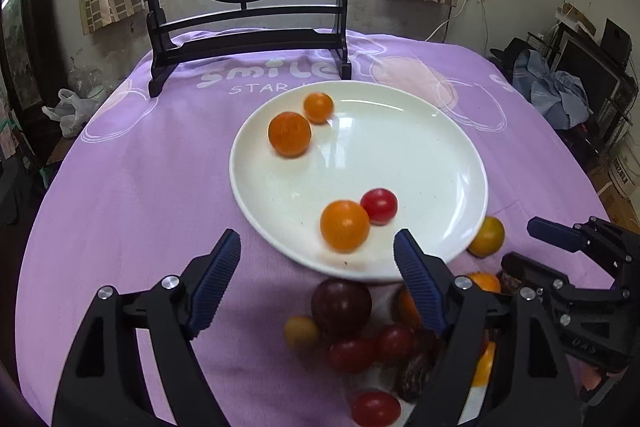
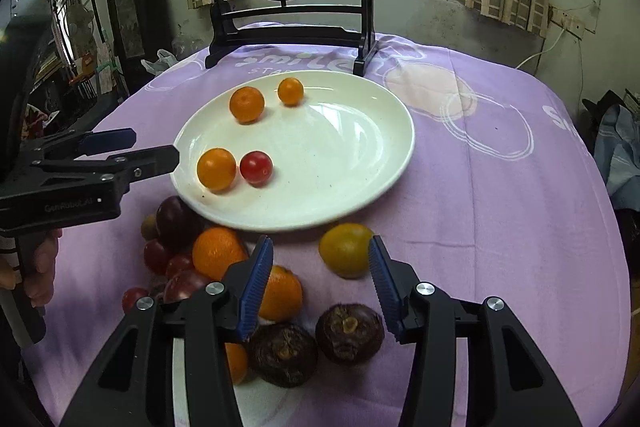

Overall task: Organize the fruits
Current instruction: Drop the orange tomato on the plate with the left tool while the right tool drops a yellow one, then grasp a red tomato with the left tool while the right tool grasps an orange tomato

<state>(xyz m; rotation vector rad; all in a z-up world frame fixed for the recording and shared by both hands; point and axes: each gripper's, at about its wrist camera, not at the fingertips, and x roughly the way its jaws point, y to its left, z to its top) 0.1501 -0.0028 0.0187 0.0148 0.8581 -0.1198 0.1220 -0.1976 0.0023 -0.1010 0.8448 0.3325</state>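
A white plate holds three orange fruits and a red cherry tomato. My left gripper is open and empty above the plate's near rim, seen from the side in the right wrist view. In front of the plate lies a pile: a dark plum, cherry tomatoes, oranges and two brown water chestnuts. My right gripper is open and empty just short of a yellow-orange fruit on the cloth.
A purple cloth covers the round table. A black wooden stand with a round painted screen stands at the far edge, behind the plate. Room clutter surrounds the table.
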